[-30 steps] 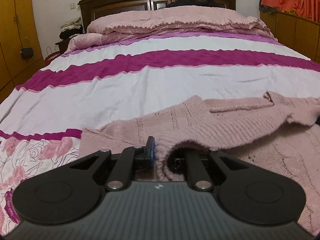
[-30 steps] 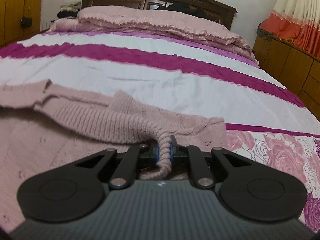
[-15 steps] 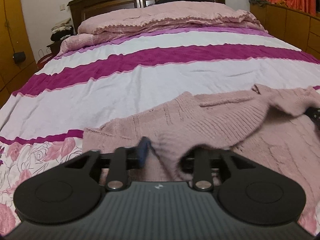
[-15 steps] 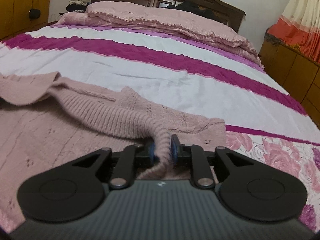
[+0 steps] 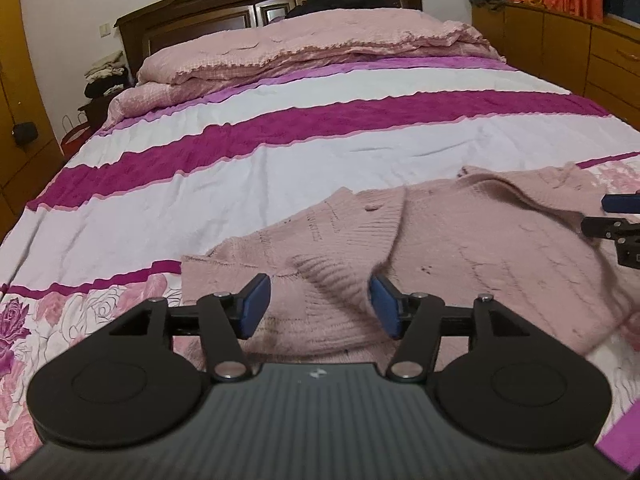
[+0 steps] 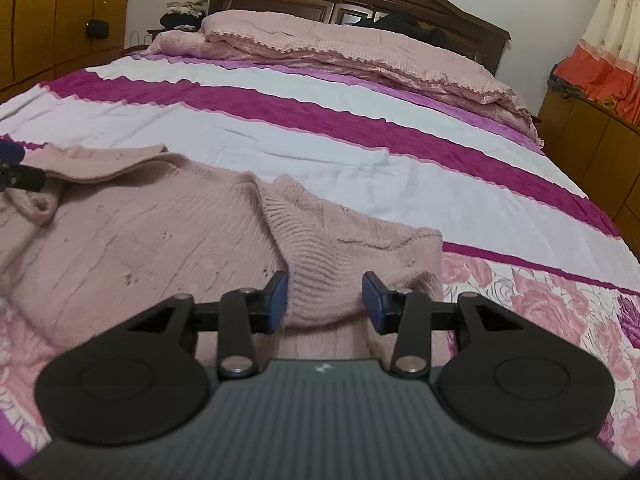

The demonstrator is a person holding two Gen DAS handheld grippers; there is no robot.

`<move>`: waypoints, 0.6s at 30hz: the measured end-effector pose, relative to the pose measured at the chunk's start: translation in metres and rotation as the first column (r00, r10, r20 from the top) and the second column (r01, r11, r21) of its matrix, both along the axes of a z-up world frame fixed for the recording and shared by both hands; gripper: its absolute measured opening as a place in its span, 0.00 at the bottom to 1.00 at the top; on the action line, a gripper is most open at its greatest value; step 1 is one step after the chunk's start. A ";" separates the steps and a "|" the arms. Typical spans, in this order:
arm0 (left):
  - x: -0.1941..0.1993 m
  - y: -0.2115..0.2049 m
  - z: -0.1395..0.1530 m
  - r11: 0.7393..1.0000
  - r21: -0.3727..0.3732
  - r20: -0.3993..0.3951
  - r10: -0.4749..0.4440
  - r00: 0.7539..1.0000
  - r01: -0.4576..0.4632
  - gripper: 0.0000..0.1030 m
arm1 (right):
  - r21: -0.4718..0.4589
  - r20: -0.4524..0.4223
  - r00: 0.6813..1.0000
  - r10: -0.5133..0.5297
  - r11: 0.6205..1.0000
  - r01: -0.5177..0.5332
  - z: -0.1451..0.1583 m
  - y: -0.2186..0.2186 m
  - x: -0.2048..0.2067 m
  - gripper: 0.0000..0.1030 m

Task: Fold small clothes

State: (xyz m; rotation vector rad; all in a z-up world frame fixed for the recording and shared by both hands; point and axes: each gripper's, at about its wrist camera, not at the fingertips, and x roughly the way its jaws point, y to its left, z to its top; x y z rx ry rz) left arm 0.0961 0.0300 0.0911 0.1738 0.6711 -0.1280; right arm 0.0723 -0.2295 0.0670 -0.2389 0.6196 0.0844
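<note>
With both the left gripper (image 5: 318, 306) and right gripper (image 6: 325, 302) spread apart over the pink sweater (image 5: 460, 240), the person should lift clear without snagging the folded sleeves.

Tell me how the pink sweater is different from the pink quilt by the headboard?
The knitted sweater lies flat and near, right in front of both open grippers; the quilt sits far off, bunched in a long heap. The sweater shows ribbed cuffs and cable patterns; the quilt has a fine checked weave with a scalloped edge. Both are dusty pink and rest on the striped bedspread.
</note>
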 end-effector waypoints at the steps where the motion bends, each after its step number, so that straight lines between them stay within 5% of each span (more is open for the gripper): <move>1: -0.004 0.000 0.002 1.000 0.002 0.001 -0.004 1.000 0.004 0.65 | 0.006 -0.001 1.000 -0.002 1.000 0.002 0.001 -0.001 -0.003 0.42; 18: -0.062 0.008 0.008 0.997 0.037 -0.025 -0.061 0.998 0.062 0.72 | 0.328 -0.068 0.994 -0.080 0.939 0.098 0.011 -0.023 -0.053 0.42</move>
